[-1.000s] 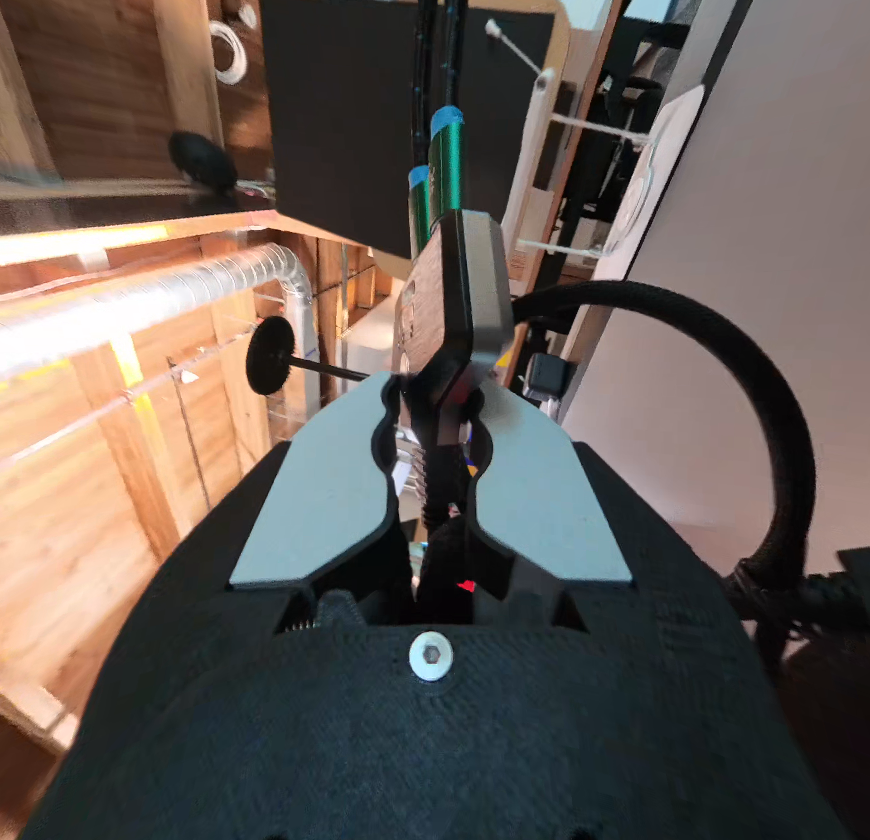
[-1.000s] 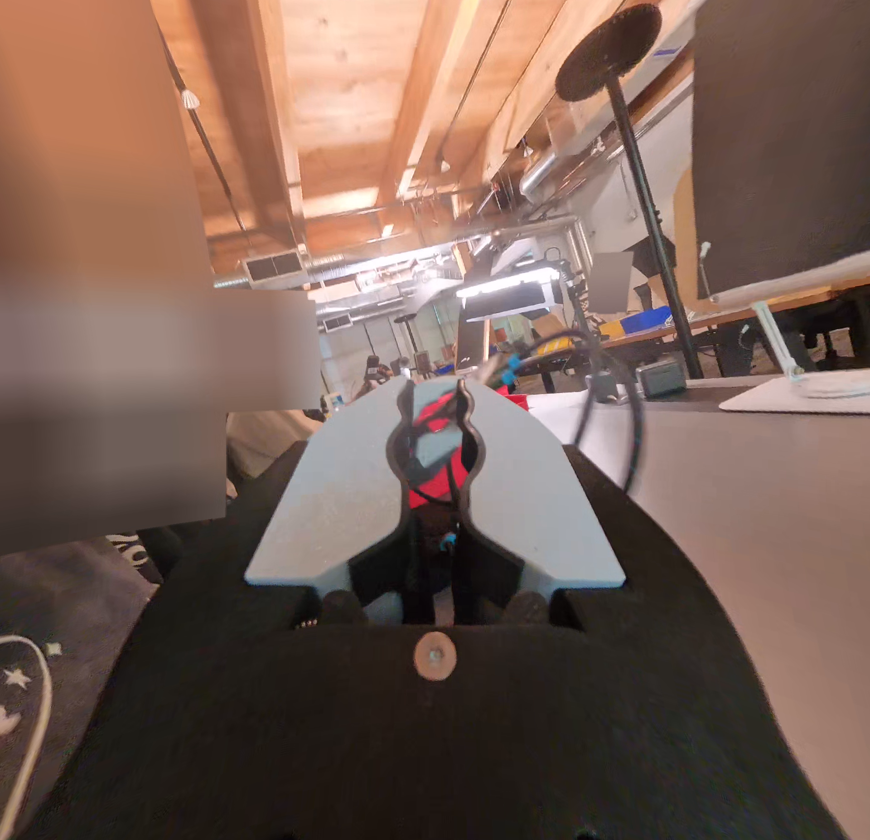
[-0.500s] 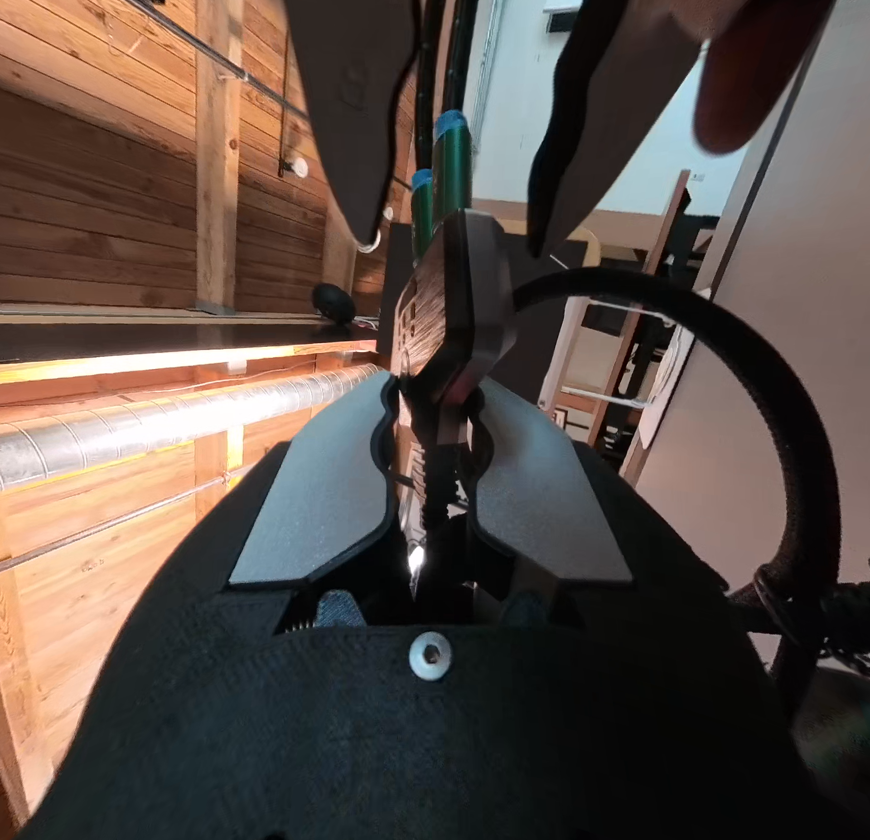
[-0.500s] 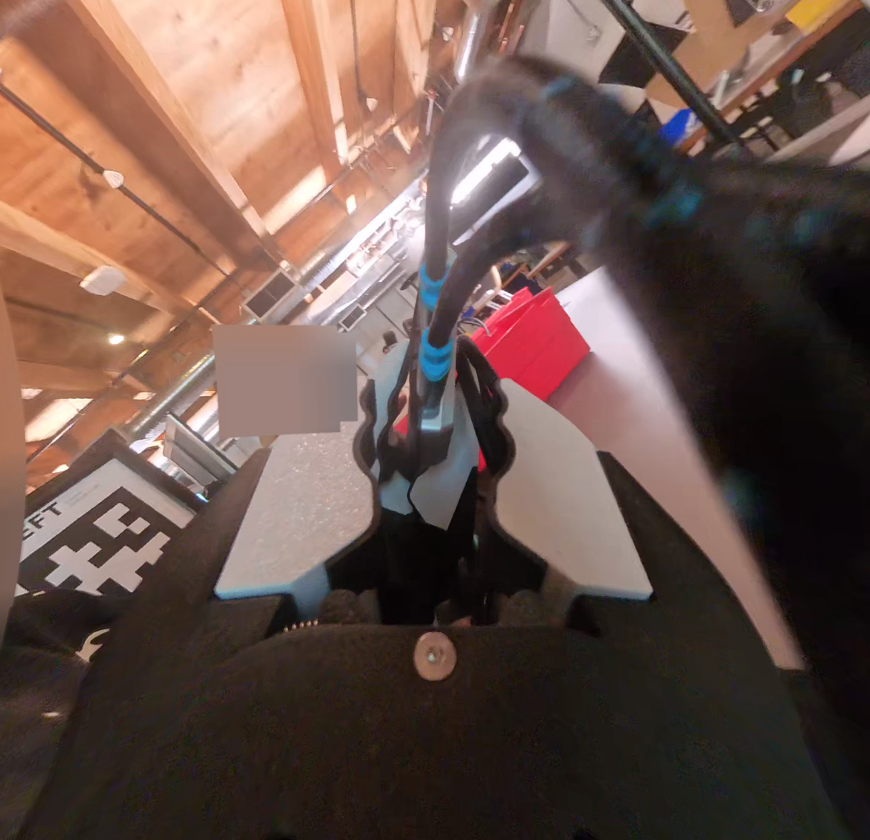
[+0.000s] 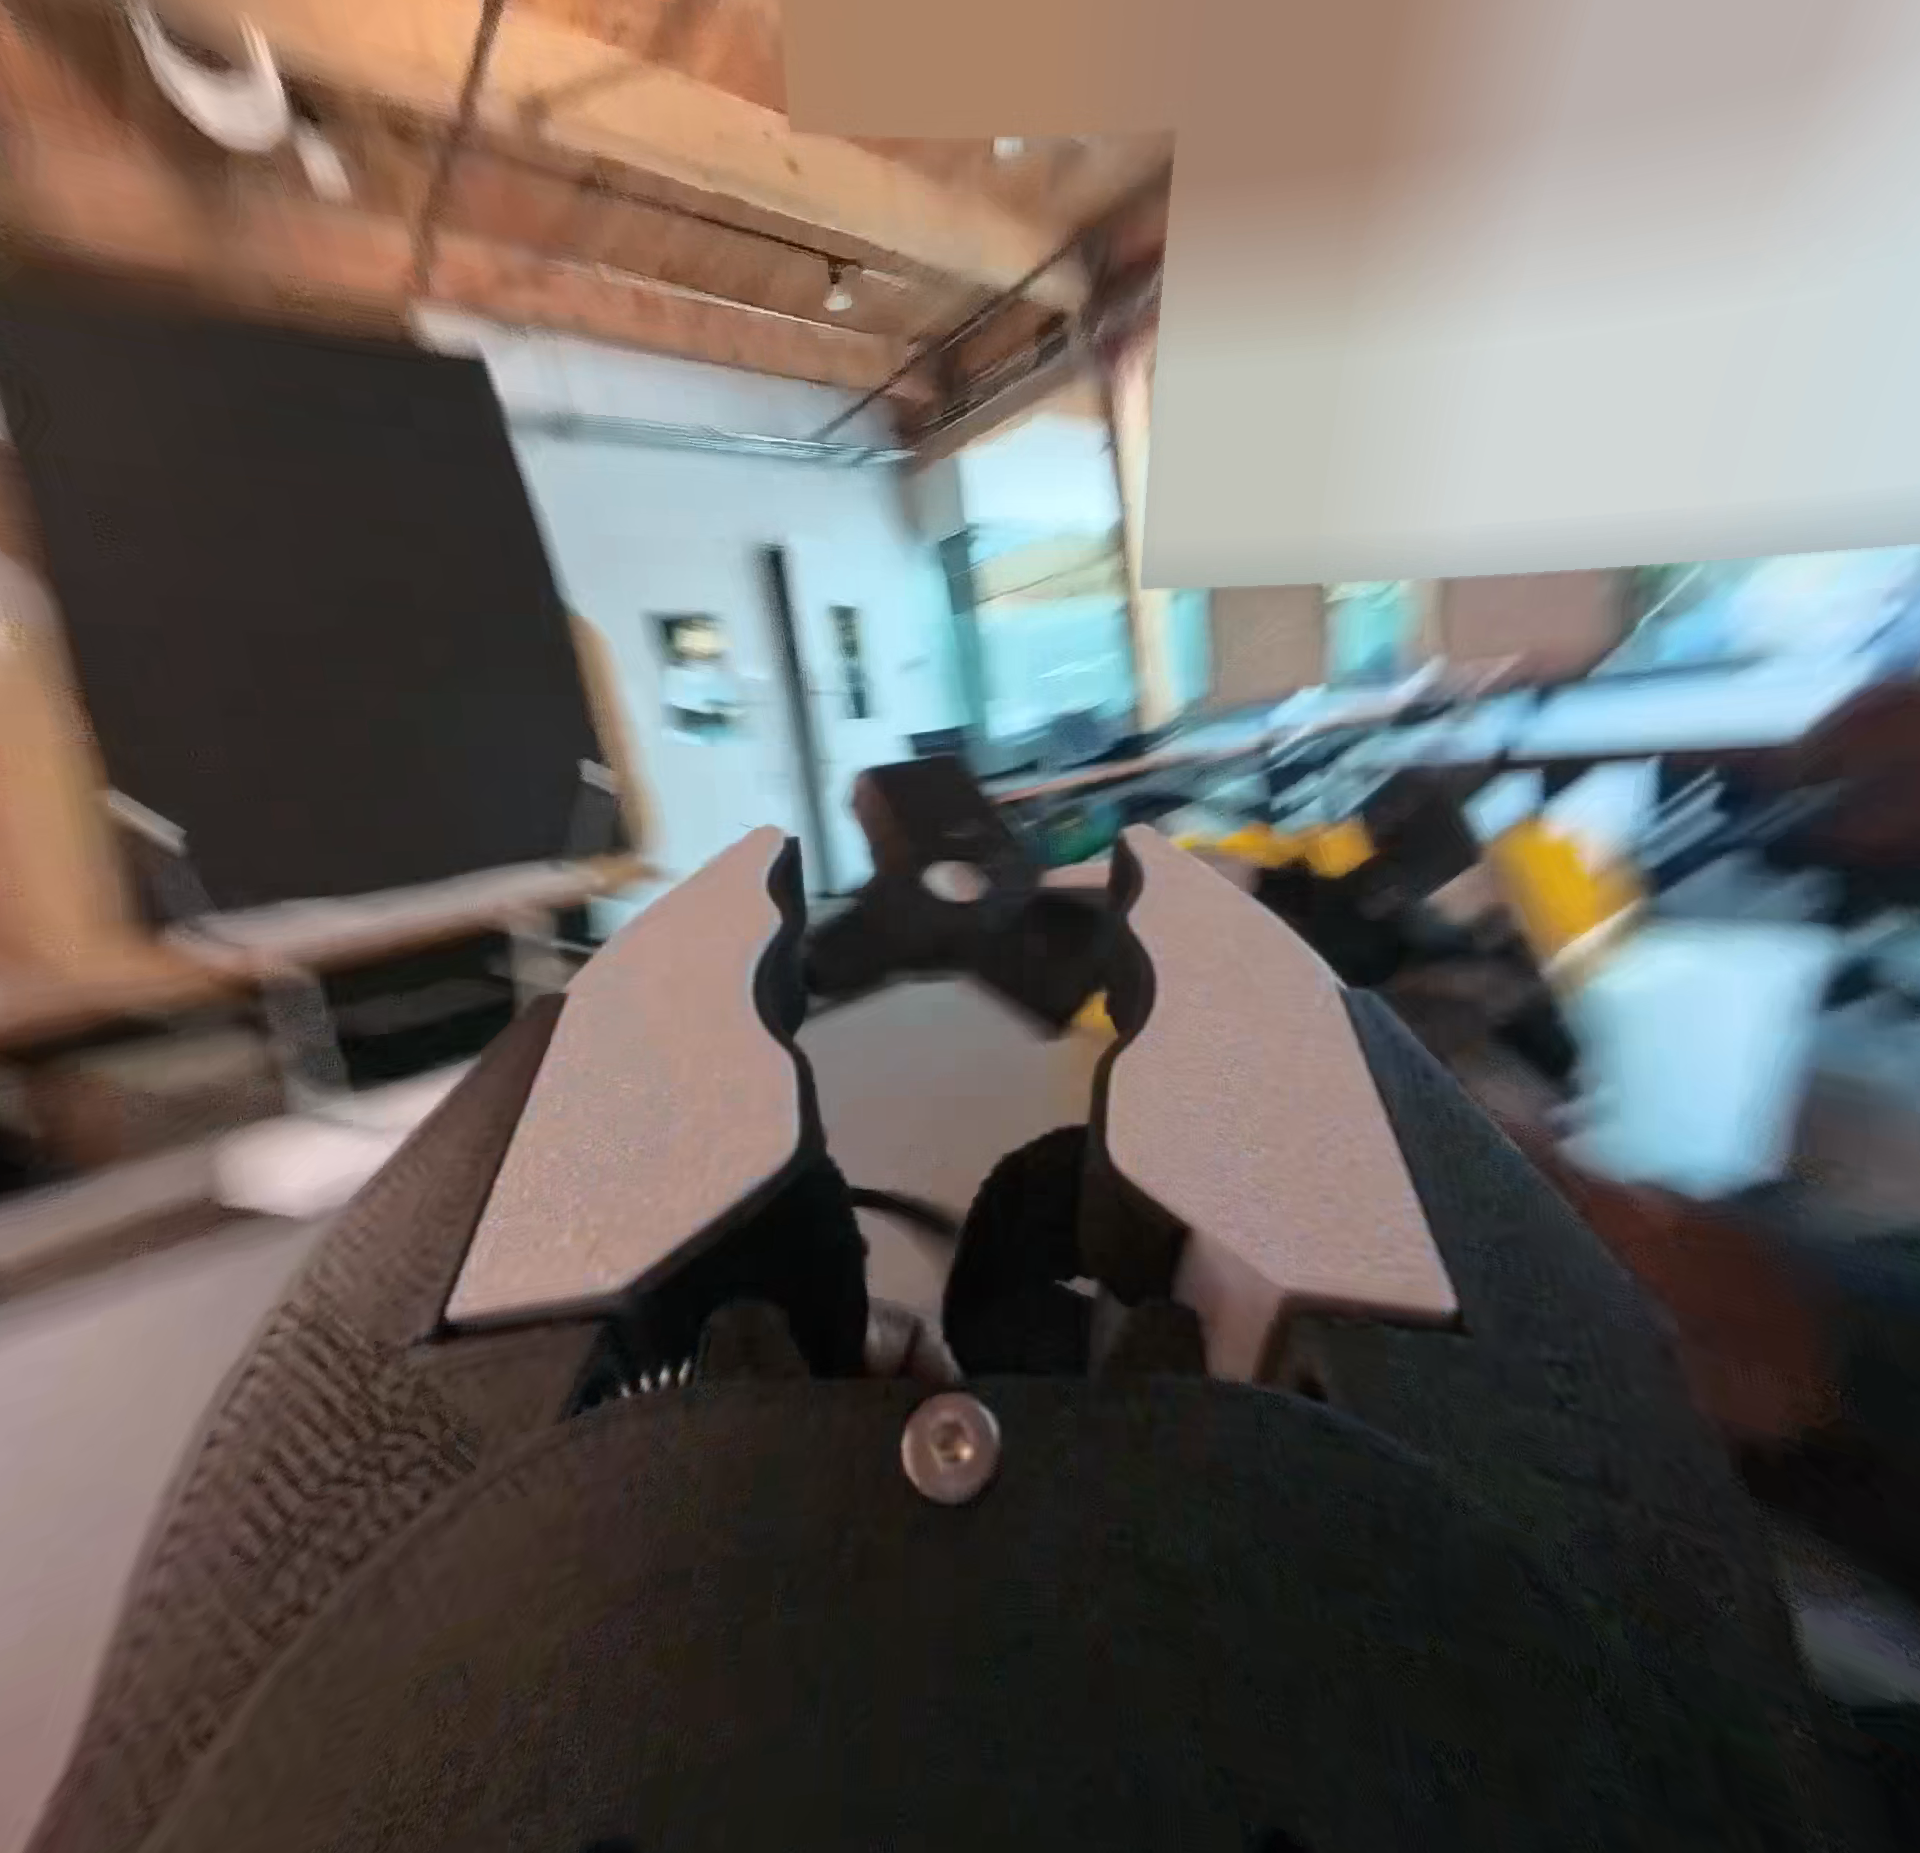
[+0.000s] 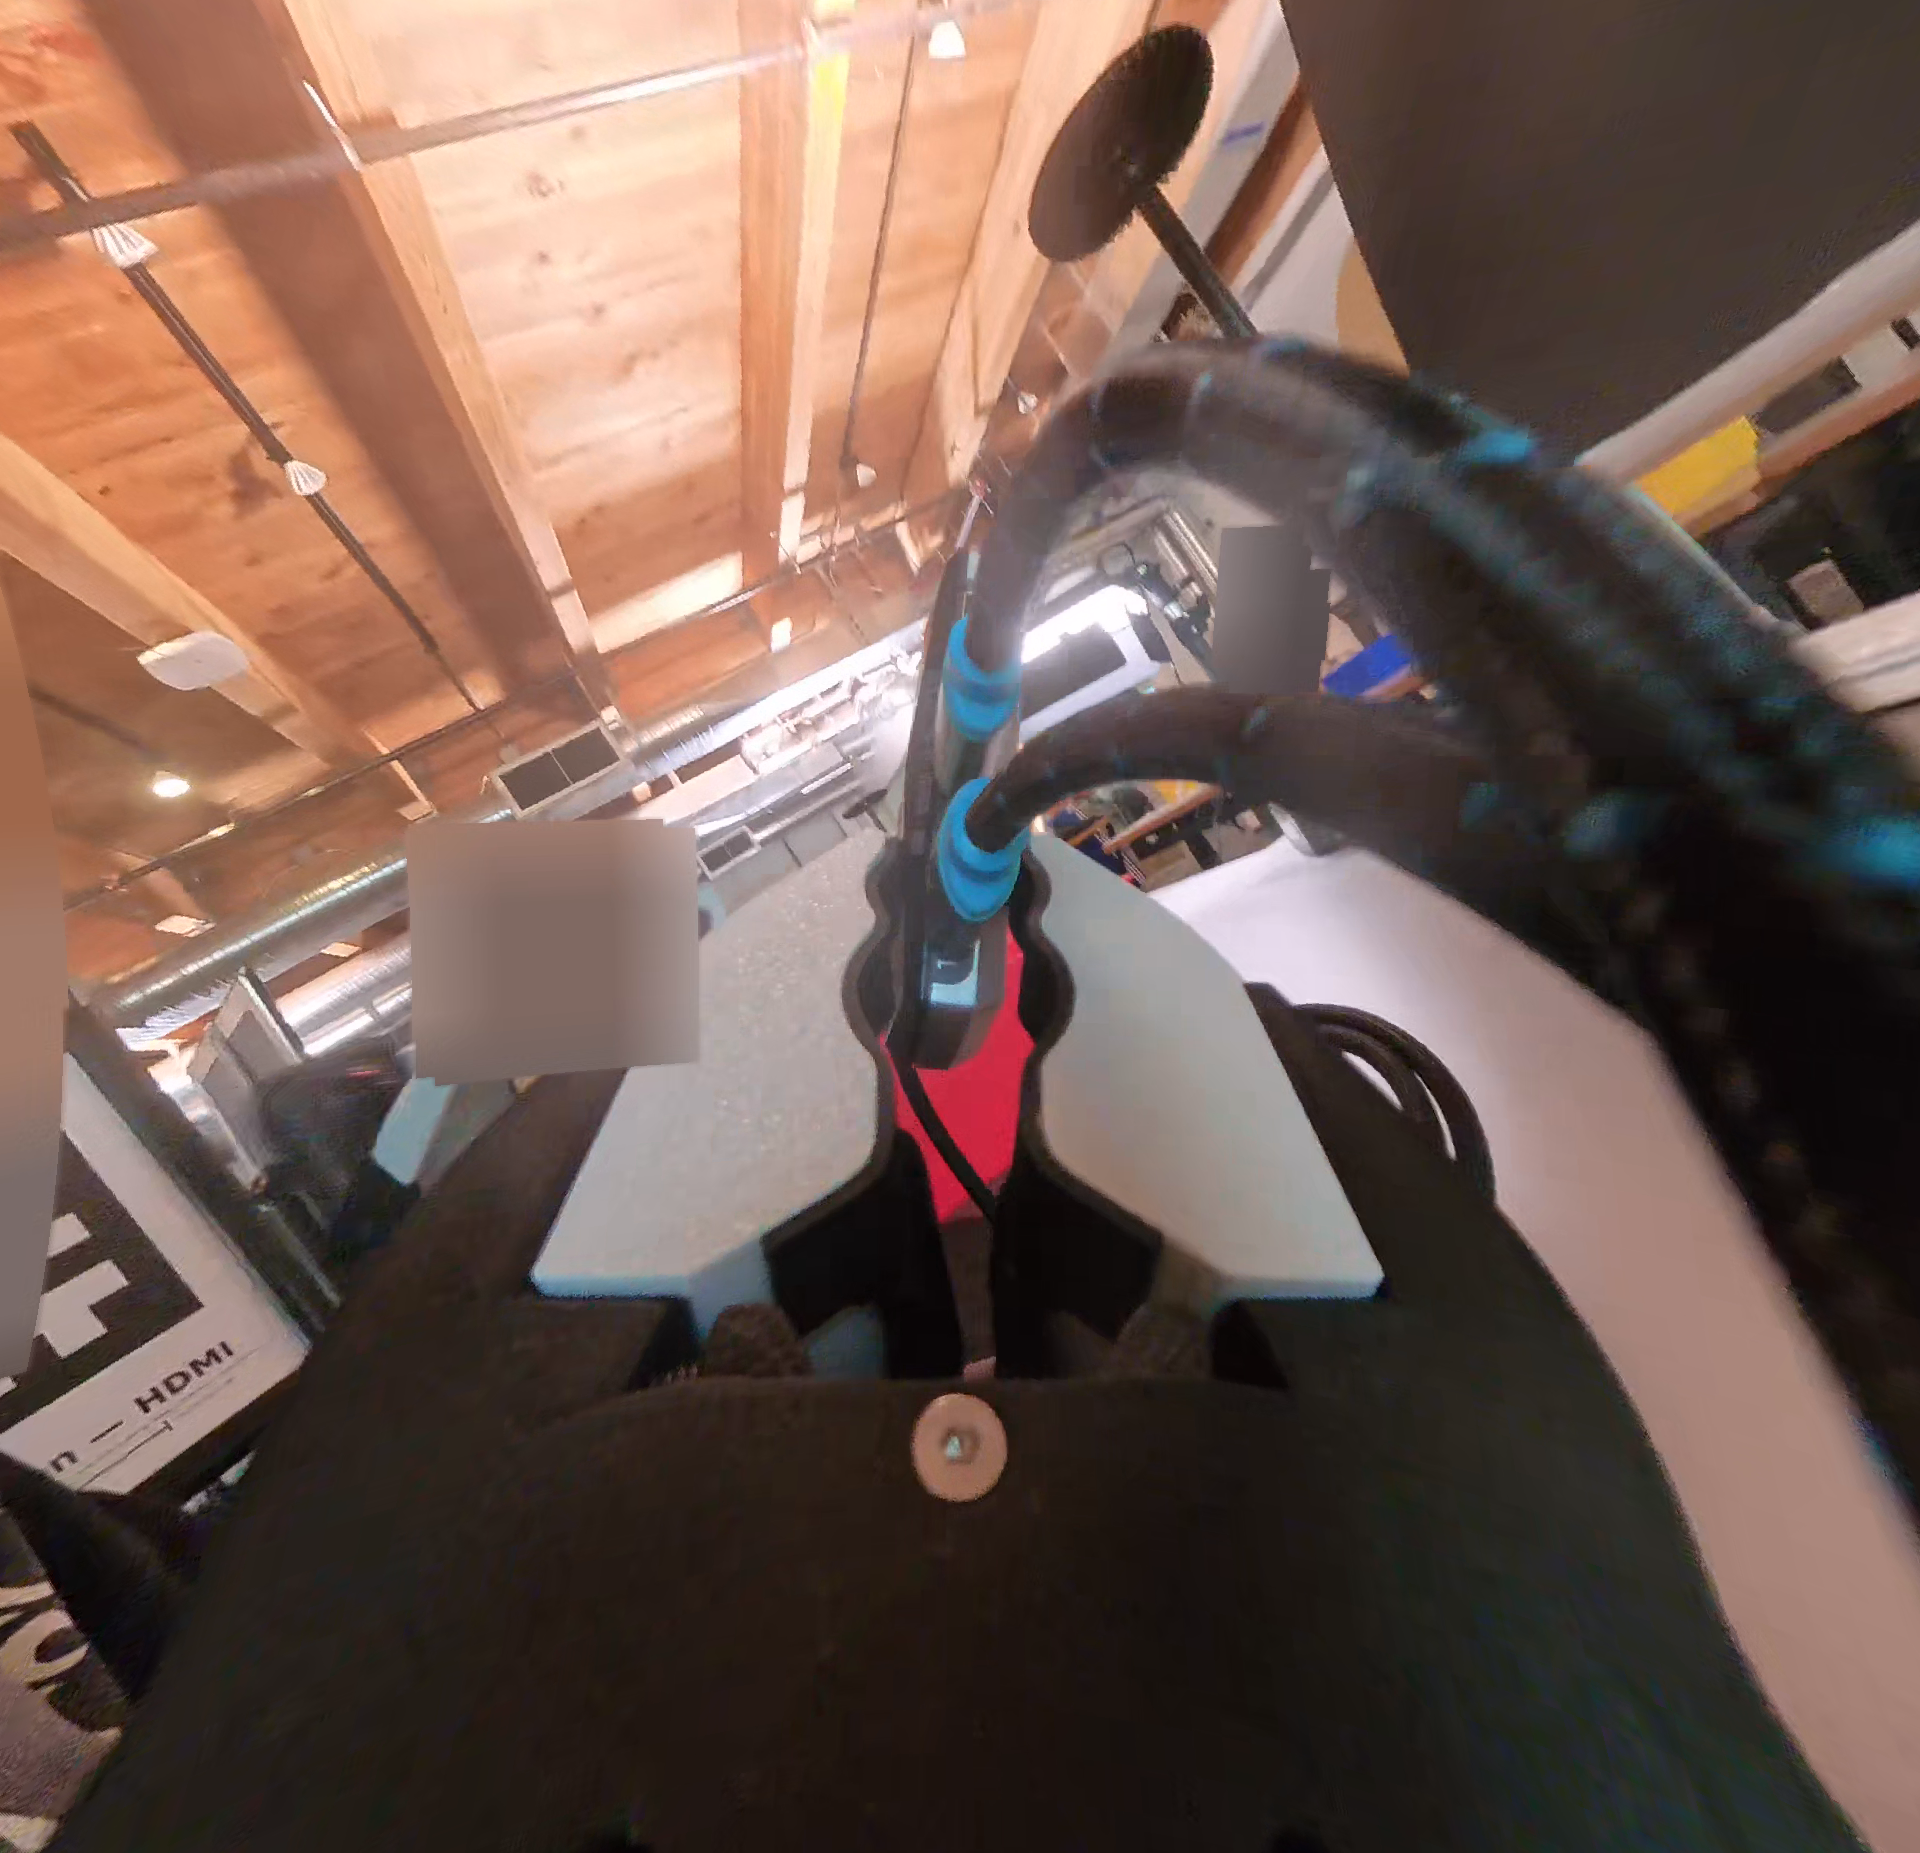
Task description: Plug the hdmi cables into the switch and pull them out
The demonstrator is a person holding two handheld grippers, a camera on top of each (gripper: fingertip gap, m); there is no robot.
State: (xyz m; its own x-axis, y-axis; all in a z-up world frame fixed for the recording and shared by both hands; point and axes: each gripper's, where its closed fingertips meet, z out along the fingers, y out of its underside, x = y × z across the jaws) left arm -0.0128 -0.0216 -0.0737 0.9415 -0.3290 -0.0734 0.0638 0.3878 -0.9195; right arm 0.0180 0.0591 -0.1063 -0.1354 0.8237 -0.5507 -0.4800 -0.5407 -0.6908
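In the right wrist view my right gripper (image 6: pixel 961 873) is shut on the grey HDMI switch (image 6: pixel 945 1003), which I see edge-on between the pads. Two black braided HDMI cables (image 6: pixel 1299 743) with blue collars (image 6: pixel 971 868) are plugged into it and arch up and to the right. A thin black lead (image 6: pixel 940 1128) hangs from the switch's near end. In the left wrist view, which is badly blurred, my left gripper (image 5: pixel 954 847) stands open with nothing between its fingers (image 5: pixel 665 1055). The switch does not show in that view.
A white table top (image 6: pixel 1455 1055) lies to the right, with a red bag (image 6: pixel 977 1107) behind the jaws. A blurred black object (image 5: pixel 935 899) sits beyond the left fingertips. A black panel (image 5: pixel 281 608) stands at the left, and cluttered desks (image 5: pixel 1558 764) at the right.
My left gripper has opened, let go of the switch and swung away to face the room. My right gripper still grips the switch, with the cables plugged in.
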